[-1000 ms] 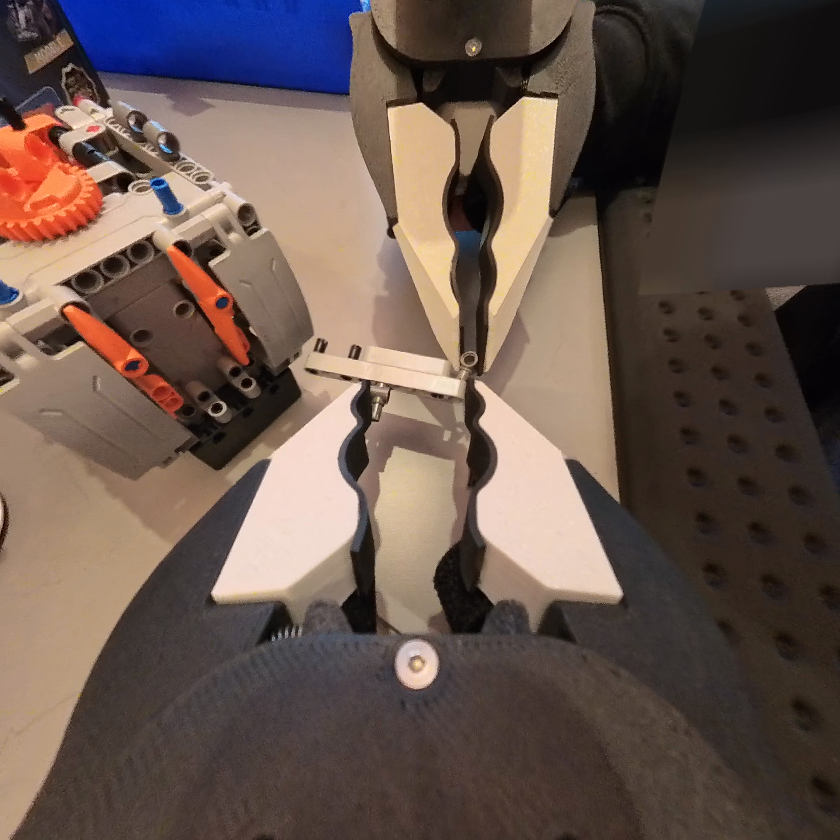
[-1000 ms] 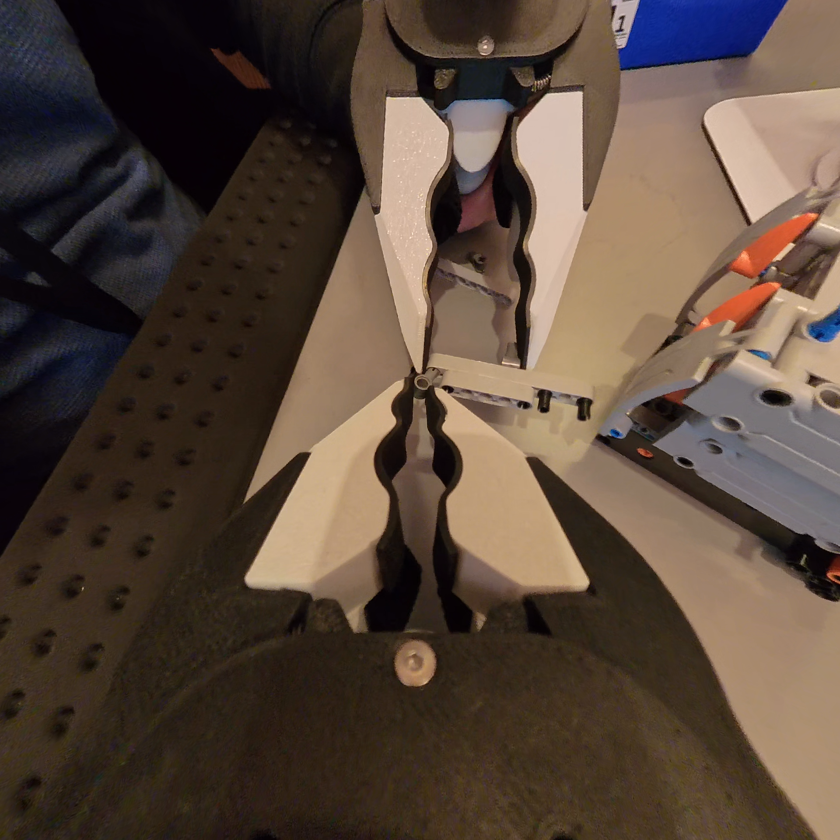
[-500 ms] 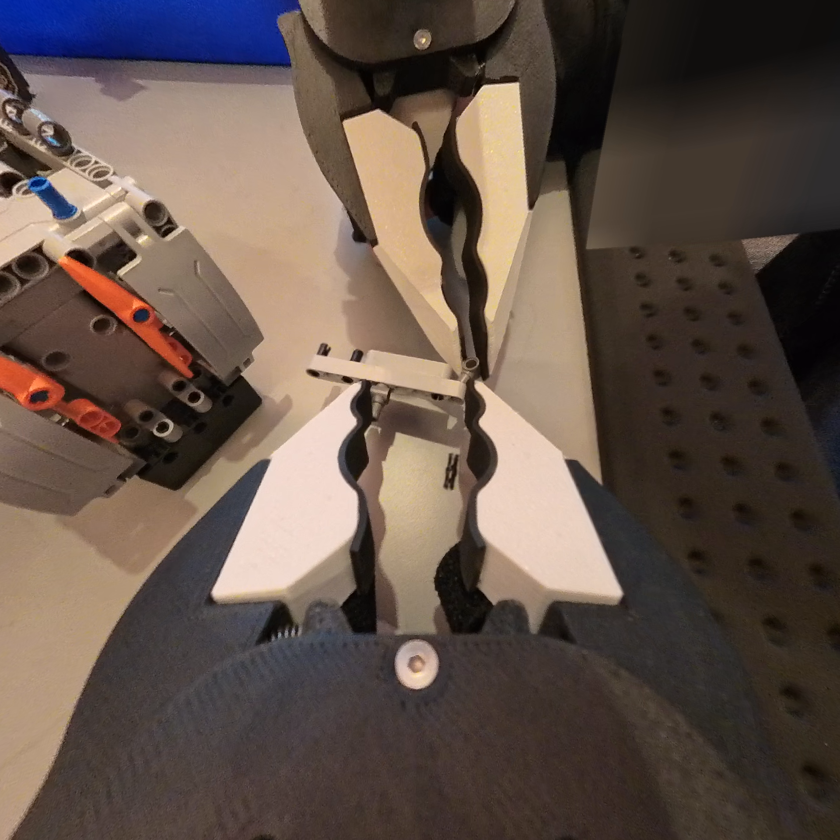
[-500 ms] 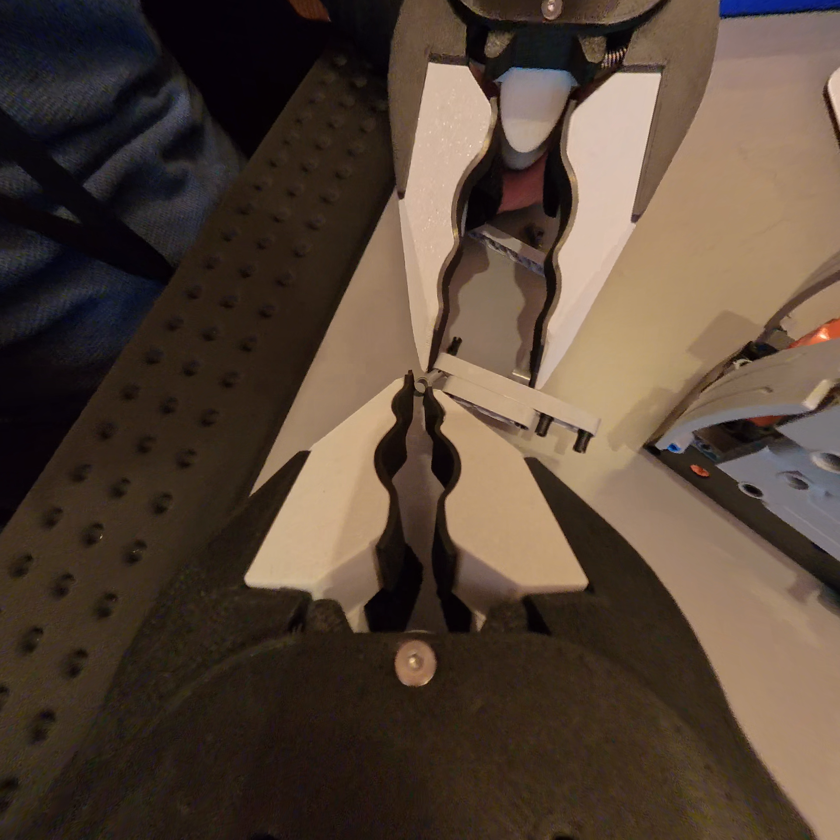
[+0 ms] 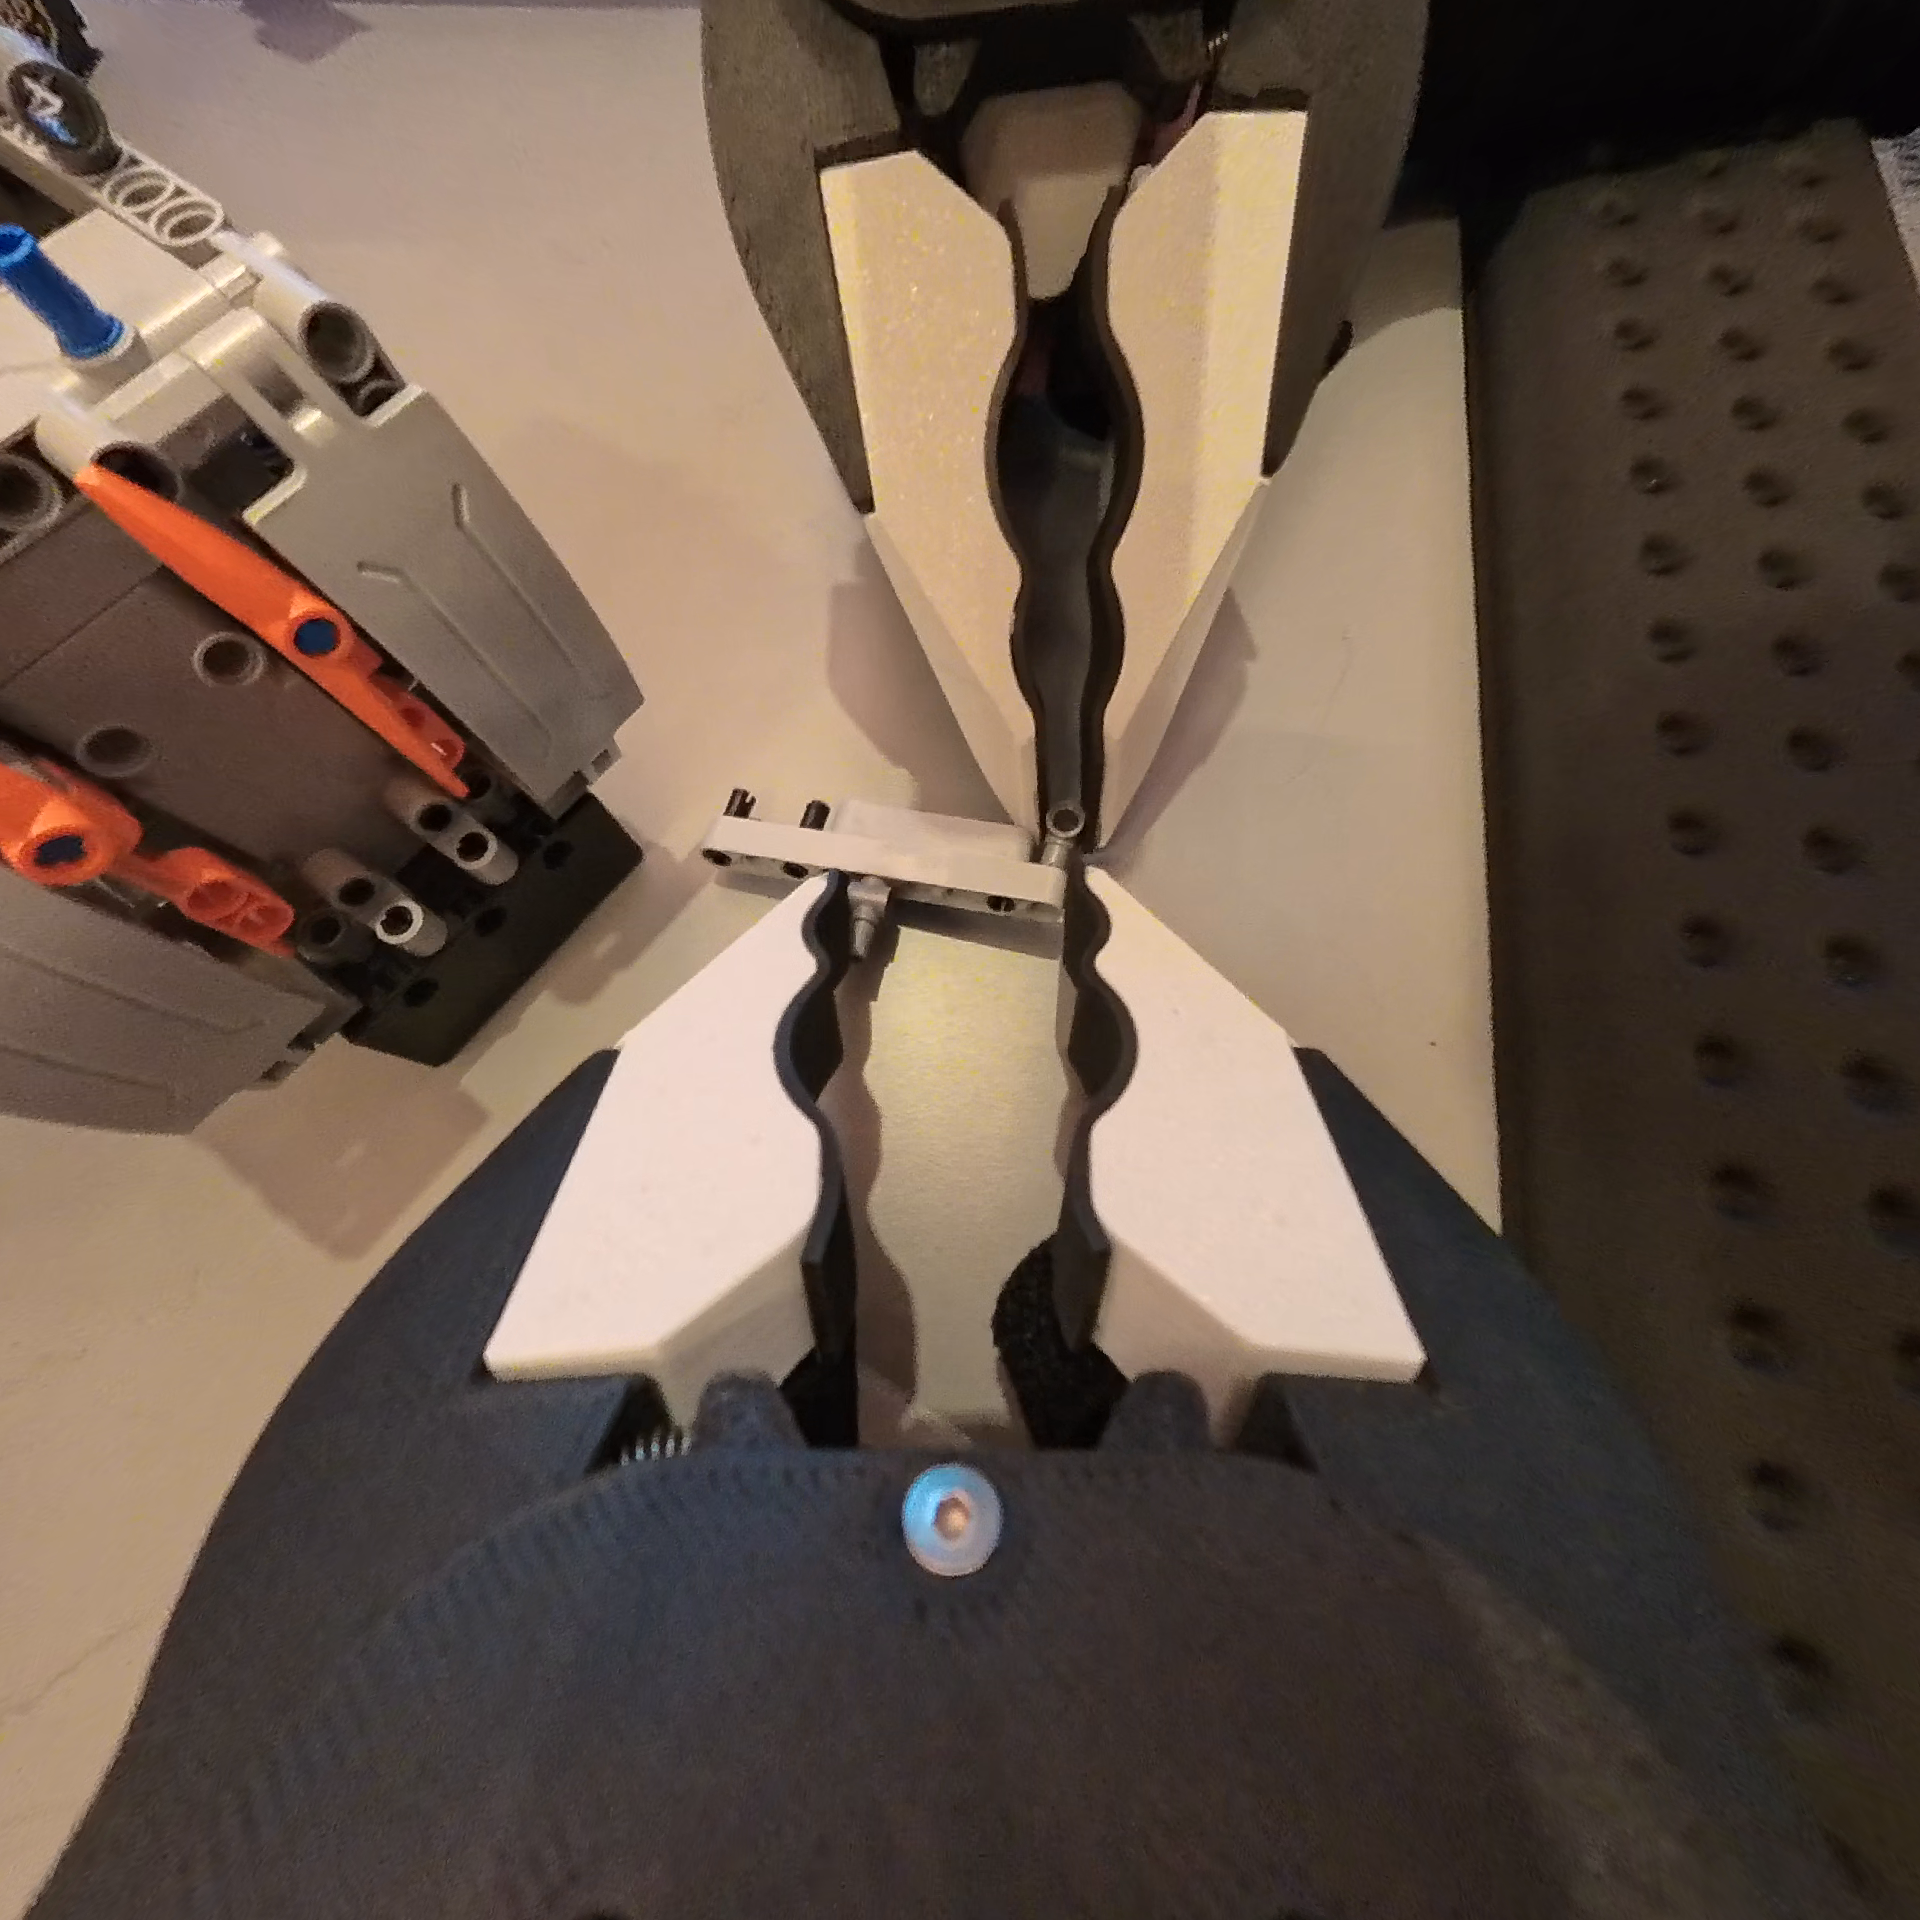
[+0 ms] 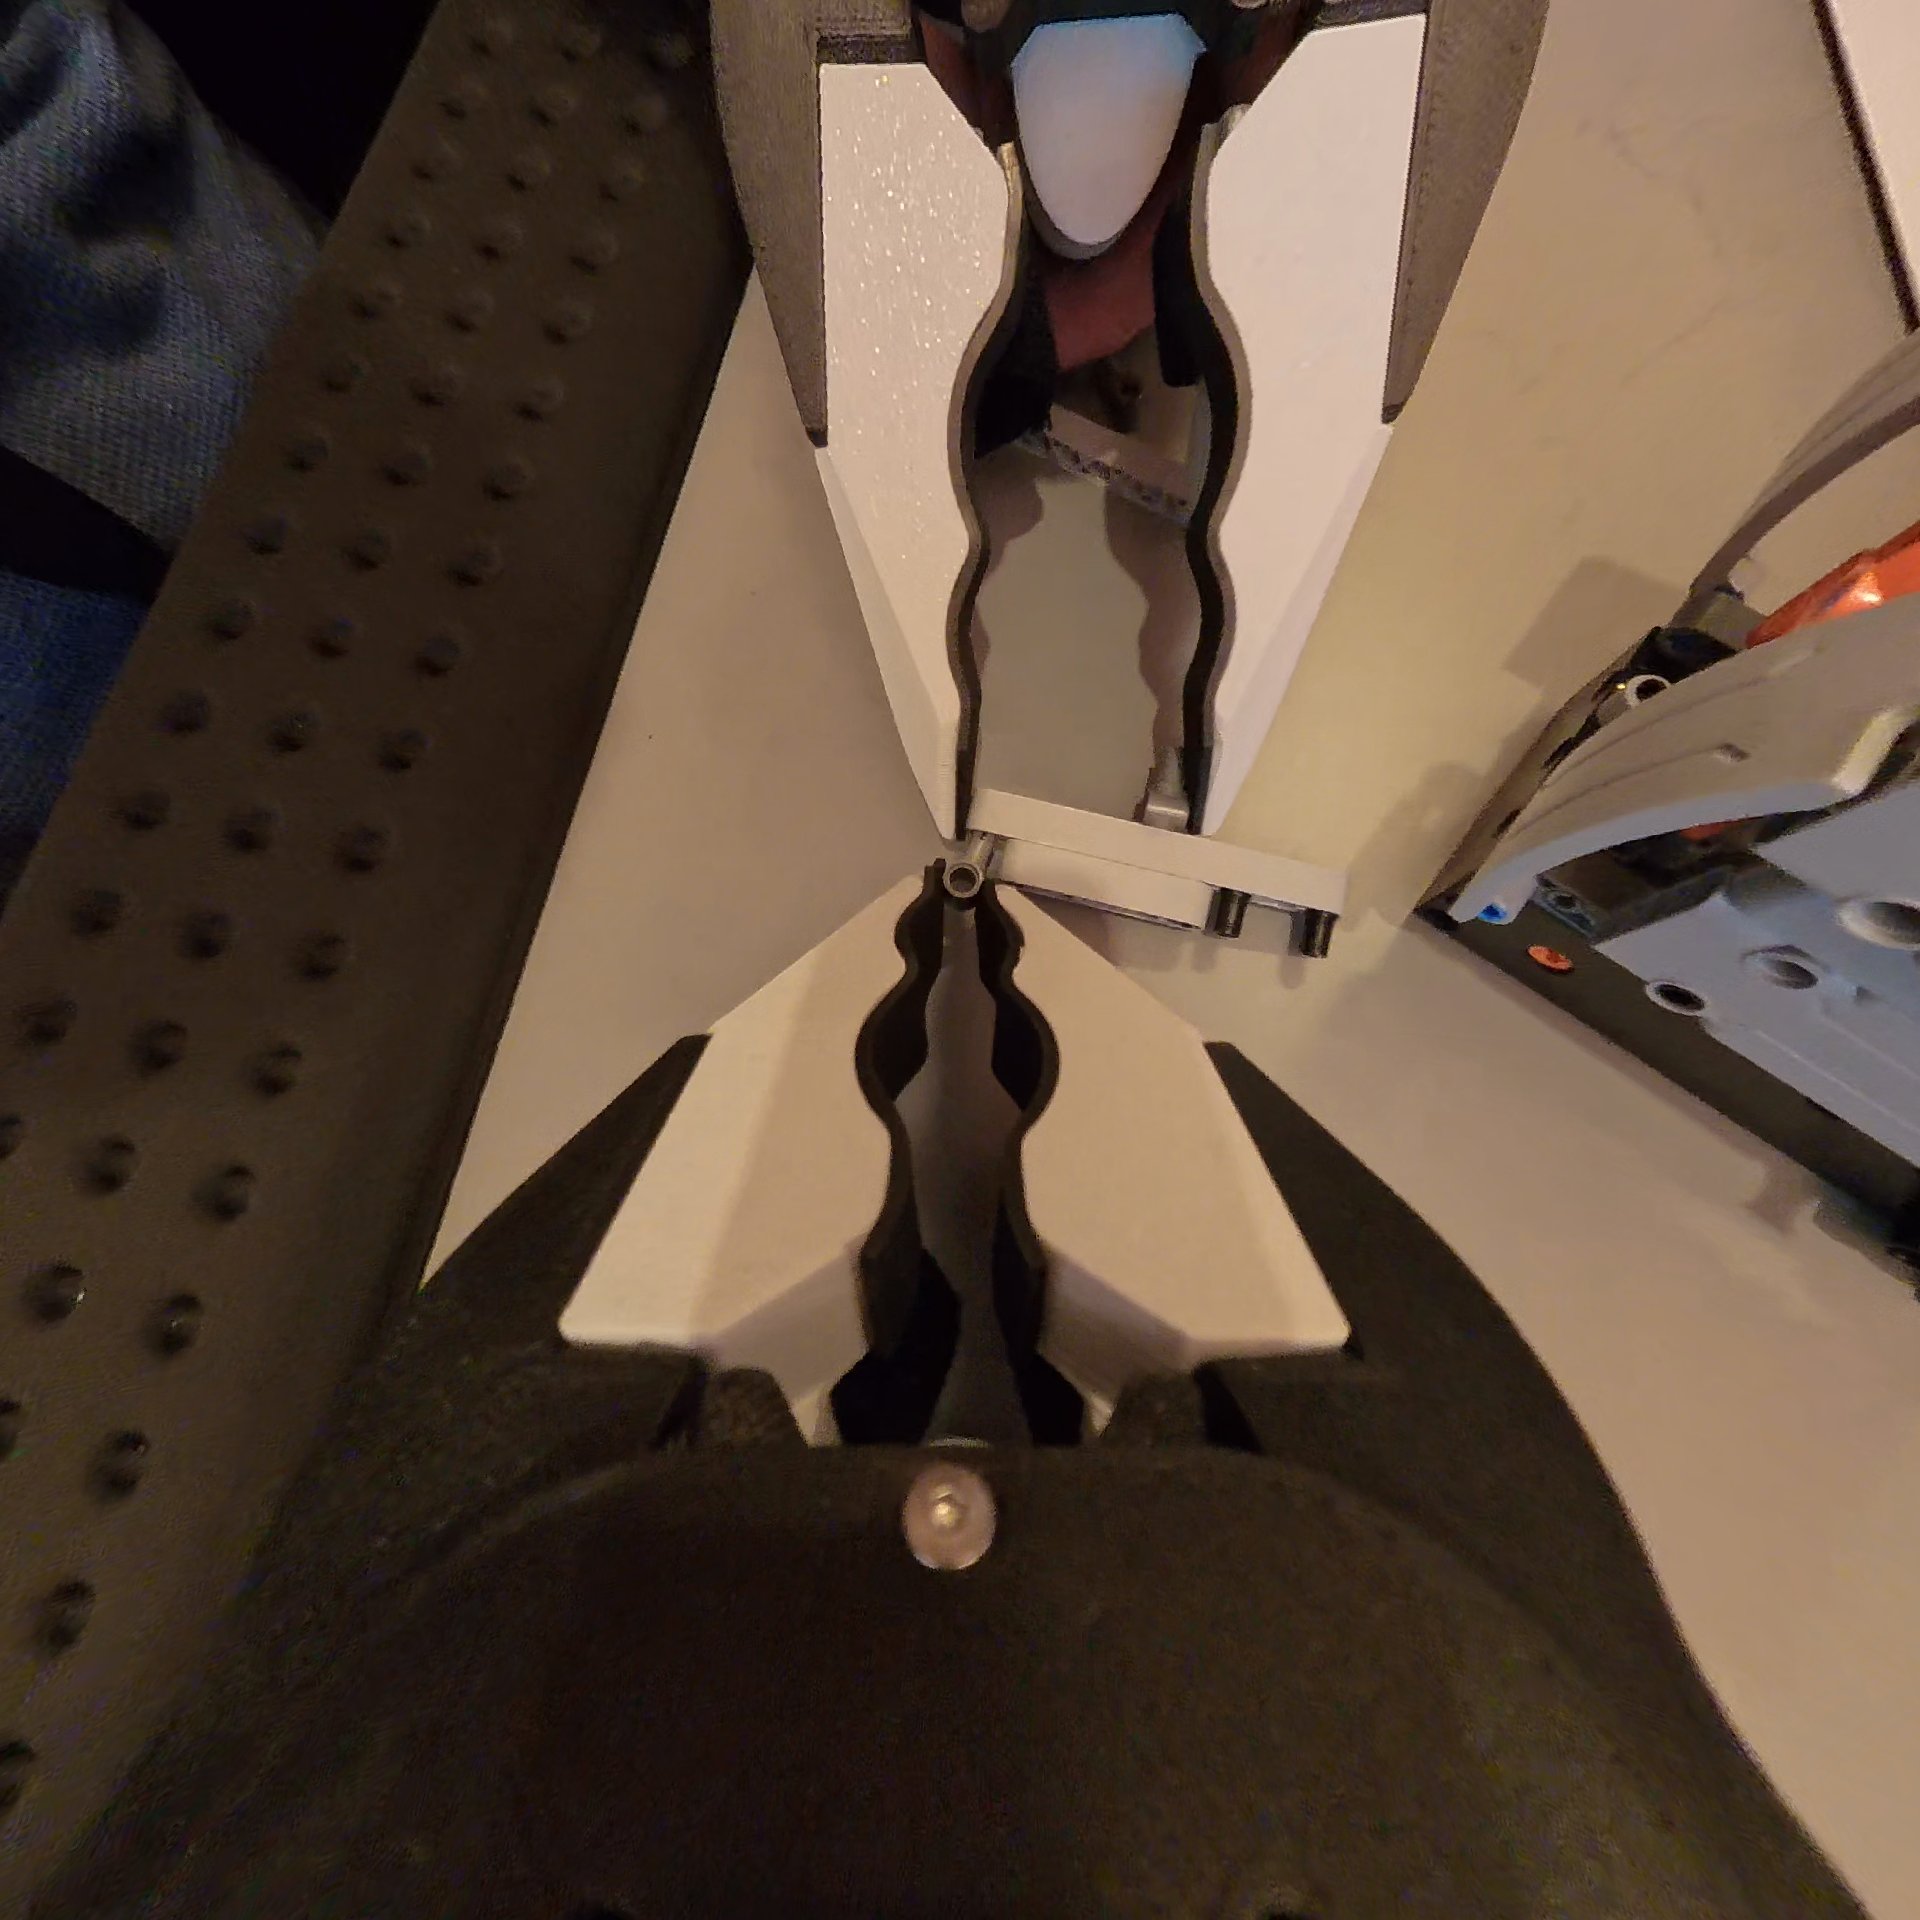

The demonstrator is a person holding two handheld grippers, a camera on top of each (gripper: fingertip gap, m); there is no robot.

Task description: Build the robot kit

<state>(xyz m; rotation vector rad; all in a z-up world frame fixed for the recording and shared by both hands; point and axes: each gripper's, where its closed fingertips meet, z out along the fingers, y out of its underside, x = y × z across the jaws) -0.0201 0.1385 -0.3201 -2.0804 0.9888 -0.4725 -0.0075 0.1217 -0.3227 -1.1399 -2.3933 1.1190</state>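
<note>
Since the earlier frame the two grippers have drawn closer together and the toy model [image 5: 260,665] has slid toward the left edge. A grey beam [image 5: 894,857], with black pegs at one end, is gripped between the part-spread fingers of the left gripper [image 5: 951,904], just above the bench [image 5: 540,343]. The right gripper [image 6: 961,894] points straight at it, its fingers clenched on a small grey pin [image 6: 966,876] at the beam's end. A dark studded mat [image 5: 1714,831] borders the bench.
</note>
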